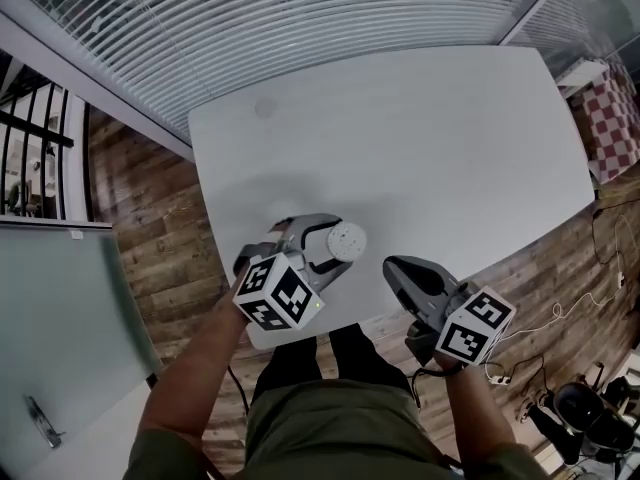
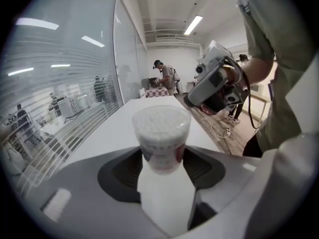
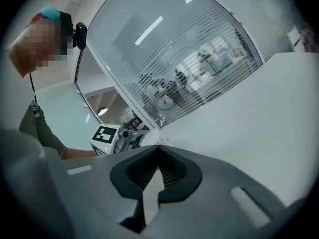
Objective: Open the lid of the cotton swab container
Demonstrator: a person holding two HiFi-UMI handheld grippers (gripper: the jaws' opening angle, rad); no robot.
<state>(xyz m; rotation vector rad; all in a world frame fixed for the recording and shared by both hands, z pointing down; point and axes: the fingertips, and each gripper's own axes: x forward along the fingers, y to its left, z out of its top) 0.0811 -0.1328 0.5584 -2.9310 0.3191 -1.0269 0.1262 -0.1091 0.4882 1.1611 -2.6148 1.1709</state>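
Left tool (image 1: 336, 243) clamped on clear round plastic cotton swab container (image 2: 161, 128), lower centre of head view, over near edge of white bench (image 1: 430, 148). Right tool (image 1: 395, 268) jaws pressed together, empty, just right of container.

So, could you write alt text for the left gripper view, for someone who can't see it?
The left gripper holds a clear cotton swab container, packed with white swabs, over a white table. The right gripper hangs beyond it.
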